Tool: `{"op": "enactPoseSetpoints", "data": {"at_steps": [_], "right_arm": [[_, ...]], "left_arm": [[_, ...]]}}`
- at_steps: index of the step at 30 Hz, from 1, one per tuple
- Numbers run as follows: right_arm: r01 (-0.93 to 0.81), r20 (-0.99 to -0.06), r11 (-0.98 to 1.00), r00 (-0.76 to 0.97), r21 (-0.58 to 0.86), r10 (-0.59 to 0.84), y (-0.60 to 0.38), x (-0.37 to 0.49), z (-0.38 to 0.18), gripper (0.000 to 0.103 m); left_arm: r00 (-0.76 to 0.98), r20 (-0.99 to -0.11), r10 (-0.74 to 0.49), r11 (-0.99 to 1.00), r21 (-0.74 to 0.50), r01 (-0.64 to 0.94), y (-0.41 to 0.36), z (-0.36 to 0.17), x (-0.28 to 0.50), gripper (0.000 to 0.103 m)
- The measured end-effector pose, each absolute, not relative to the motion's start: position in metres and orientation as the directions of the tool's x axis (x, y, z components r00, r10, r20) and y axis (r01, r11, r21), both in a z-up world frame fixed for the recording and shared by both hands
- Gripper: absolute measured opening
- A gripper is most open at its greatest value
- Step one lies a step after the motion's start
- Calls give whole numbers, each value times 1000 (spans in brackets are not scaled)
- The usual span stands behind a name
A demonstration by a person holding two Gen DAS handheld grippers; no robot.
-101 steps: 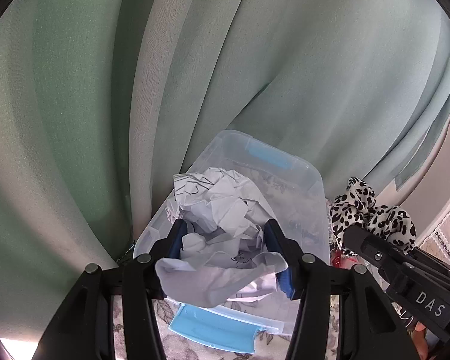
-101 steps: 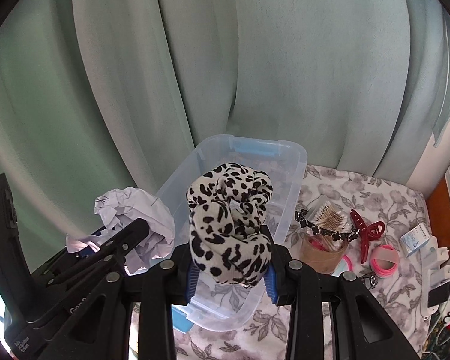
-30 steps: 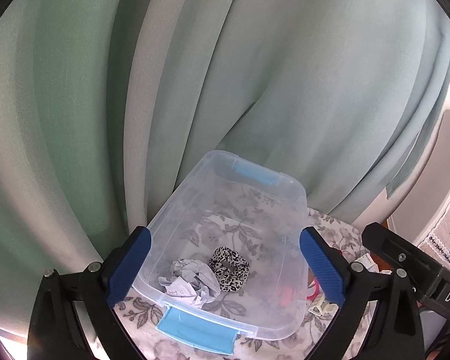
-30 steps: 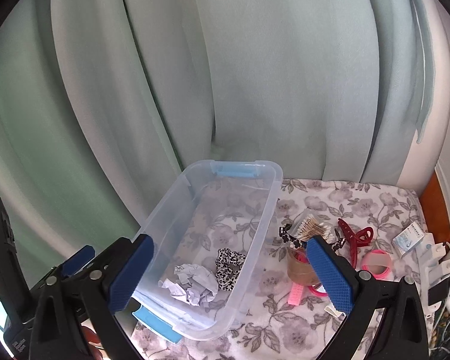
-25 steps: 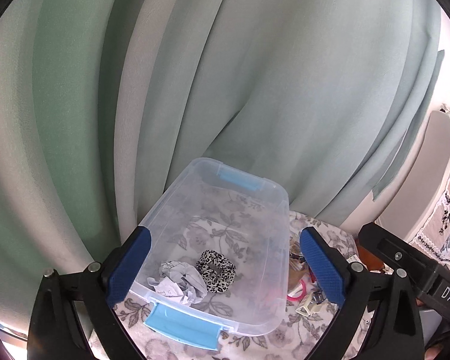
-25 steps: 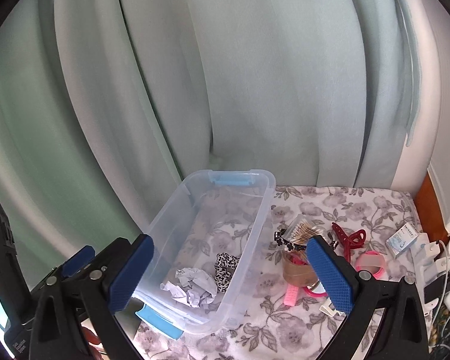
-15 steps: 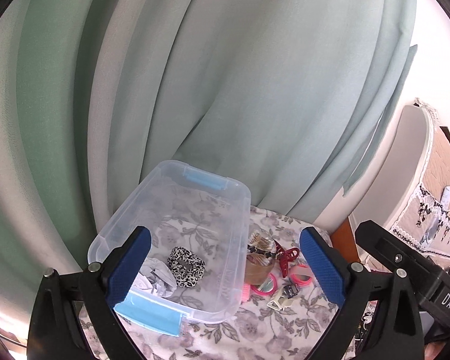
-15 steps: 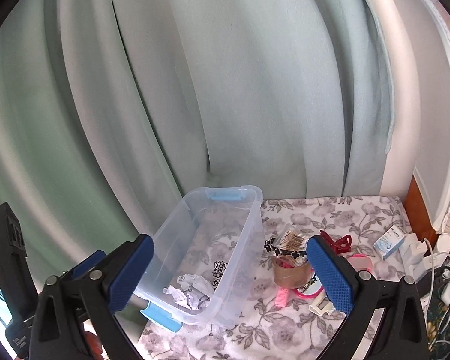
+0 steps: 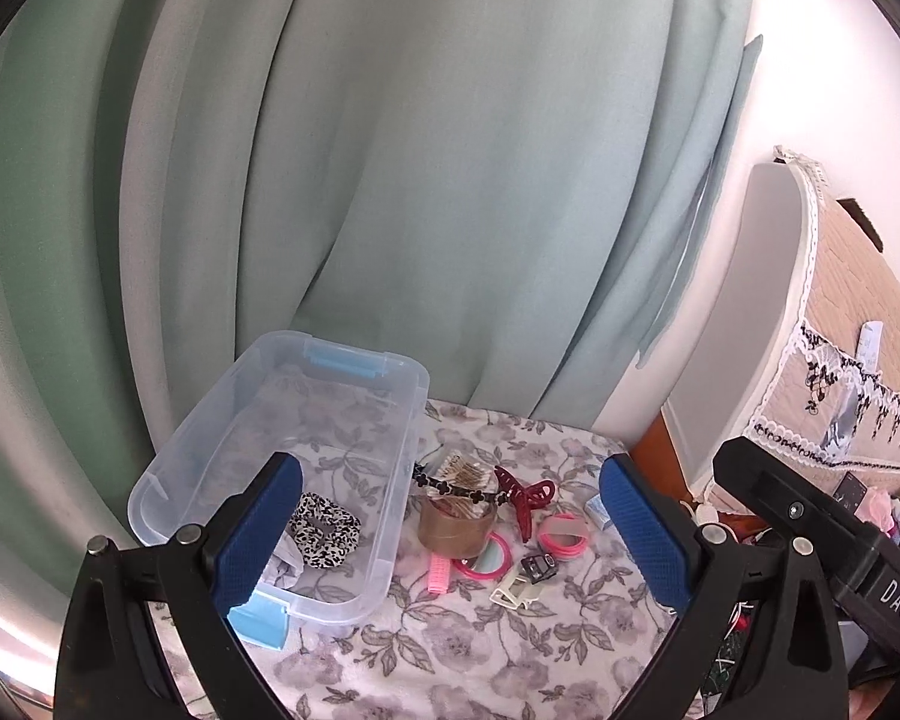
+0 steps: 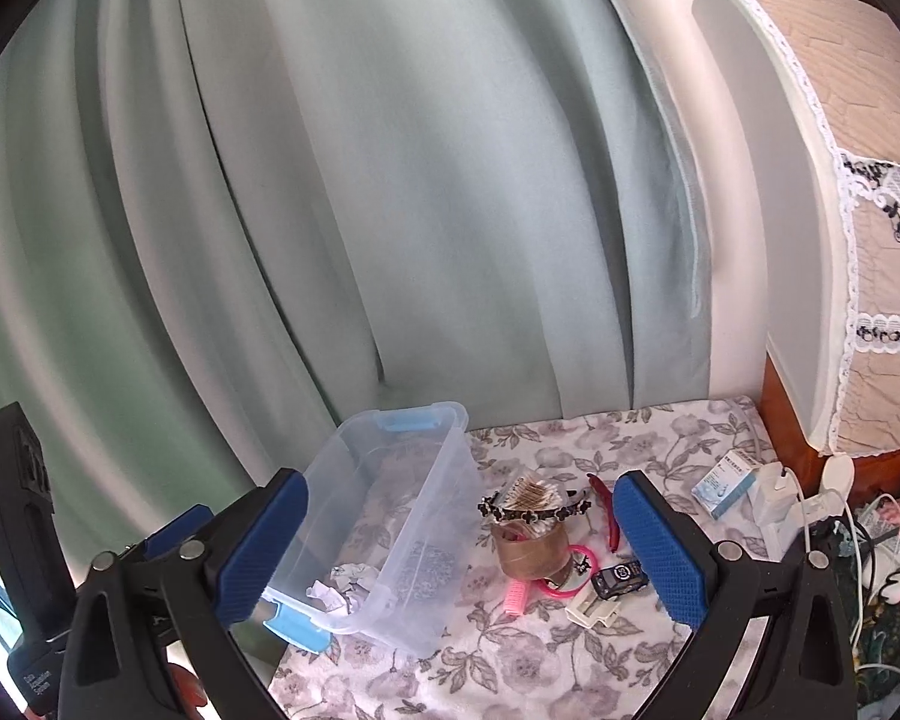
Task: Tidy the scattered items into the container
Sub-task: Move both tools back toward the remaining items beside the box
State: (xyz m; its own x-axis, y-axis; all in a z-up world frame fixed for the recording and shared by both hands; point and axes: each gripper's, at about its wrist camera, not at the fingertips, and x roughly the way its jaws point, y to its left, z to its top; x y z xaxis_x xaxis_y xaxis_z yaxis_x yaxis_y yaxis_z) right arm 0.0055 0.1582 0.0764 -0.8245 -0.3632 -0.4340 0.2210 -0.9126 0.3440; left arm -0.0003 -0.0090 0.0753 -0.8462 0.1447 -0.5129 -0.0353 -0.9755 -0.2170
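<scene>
Both the left gripper (image 9: 450, 531) and right gripper (image 10: 459, 546) hung with jaws wide and empty, the container (image 9: 222, 450) at eight o'clock of the clutter — tape roll (image 9: 456, 529), red claw clip (image 9: 525, 501) — where a careless reach risked scattering tangled pieces.

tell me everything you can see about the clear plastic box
The box is a clear, oblong plastic tub with no lid on and a light blue latch at each short end. It sits upright on the flowered cloth by the green curtain. Inside, near its closer end, lie a spotted scrunchie and crumpled paper. Neither tongs touch it.
</scene>
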Motion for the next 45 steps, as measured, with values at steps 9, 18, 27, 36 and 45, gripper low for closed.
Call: {"op": "enactPoseSetpoints", "data": {"at_steps": [9, 18, 27, 36, 45], "right_arm": [[169, -441, -914, -834, 370, -332, 200, 10, 66, 103], [118, -472, -915, -827, 386, -305, 230, 2, 46, 103], [49, -530, -932, -812, 358, -246, 246, -9, 19, 103], [31, -570, -930, -782, 367, -251, 257, -25, -14, 103], [-12, -643, -940, -733, 340, -223, 262, -38, -46, 103]], "left_arm": [[-826, -536, 174, -977, -201, -76, 22, 72, -7, 100], [-795, -569, 209, -973, -205, -109, 48, 55, -21, 100], [-746, -623, 237, -967, -225, -119, 63, 19, -41, 100], [-700, -656, 282, -956, -256, -146, 70, -15, -58, 100], [-644, -720, 260, -964, -229, -133, 78, -51, -75, 100]]}}
